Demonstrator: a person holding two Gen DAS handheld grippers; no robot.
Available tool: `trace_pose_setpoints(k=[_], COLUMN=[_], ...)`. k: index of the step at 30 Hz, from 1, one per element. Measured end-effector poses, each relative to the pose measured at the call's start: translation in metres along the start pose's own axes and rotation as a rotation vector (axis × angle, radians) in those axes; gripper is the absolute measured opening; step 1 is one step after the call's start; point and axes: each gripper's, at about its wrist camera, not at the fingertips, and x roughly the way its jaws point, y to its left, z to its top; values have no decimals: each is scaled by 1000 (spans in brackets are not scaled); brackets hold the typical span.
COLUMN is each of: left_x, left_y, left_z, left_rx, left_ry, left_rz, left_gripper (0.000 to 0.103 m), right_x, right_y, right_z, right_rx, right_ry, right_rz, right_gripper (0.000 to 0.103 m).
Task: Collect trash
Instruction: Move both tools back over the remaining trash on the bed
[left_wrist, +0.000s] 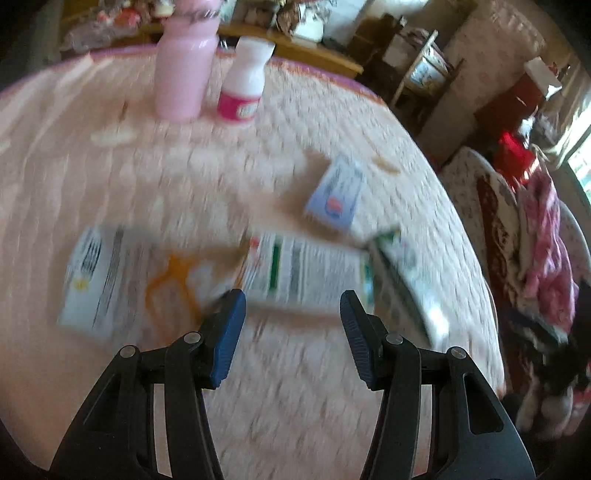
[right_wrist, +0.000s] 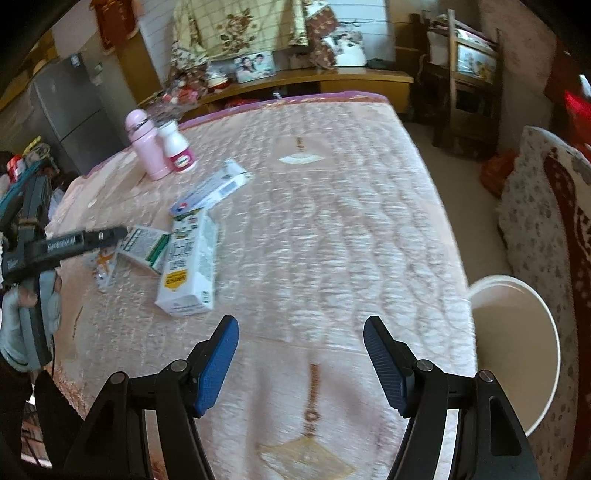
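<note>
Several empty cartons lie on a pink quilted bed (right_wrist: 332, 221). In the left wrist view my left gripper (left_wrist: 293, 302) is open just short of a green-striped white carton (left_wrist: 306, 269); a yellow-marked carton (left_wrist: 92, 280), a crumpled orange wrapper (left_wrist: 173, 280), a blue-white box (left_wrist: 338, 194) and a tall carton (left_wrist: 406, 273) lie around it. In the right wrist view my right gripper (right_wrist: 301, 328) is open and empty over bare quilt; the tall carton (right_wrist: 190, 266), the green carton (right_wrist: 146, 247) and the blue-white box (right_wrist: 210, 192) lie to its left. My left gripper (right_wrist: 110, 234) reaches over them.
A pink bottle (right_wrist: 146, 147) and a white bottle with a pink label (right_wrist: 179, 149) stand at the bed's far left. A white bucket (right_wrist: 517, 332) stands on the floor off the bed's right edge. A patterned chair (right_wrist: 546, 221) is beside it. Wooden furniture lines the back.
</note>
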Motion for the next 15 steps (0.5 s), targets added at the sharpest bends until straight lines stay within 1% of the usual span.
trace_pose_setpoints(k=[2,4,5,7,9,10,12,15], left_x=[-9,-18,-26,-40,-51,-55,-54,-43], left_y=[12,20,23,23,20,16,12,2], left_z=[-18,-29,-33,-33,-25,-18,-4,22], left_rx=[-12,-8,-1,12,20,20,15,4], left_ry=[39,44,28,-14,-64,-89,-119,-156], left_rz=[-15,6,26,40,42,31,14,-6], left_gripper=[52,52,52,52,52,52,52,52], right_x=[3,7,9,14,18,19,20,17], right_y=[8,18,21,28,33,36,41,44], right_z=[2,4,5,6,7,8,7,5], right_rx=[-13,-26,-30,-38,-40,-42,-46,-57], right_ry=[1,1,1,7,14,18,19,20], right_rz=[13,30,35,42,48,51,57,53], right_gripper=[68,68,68,68,68,68,68,68])
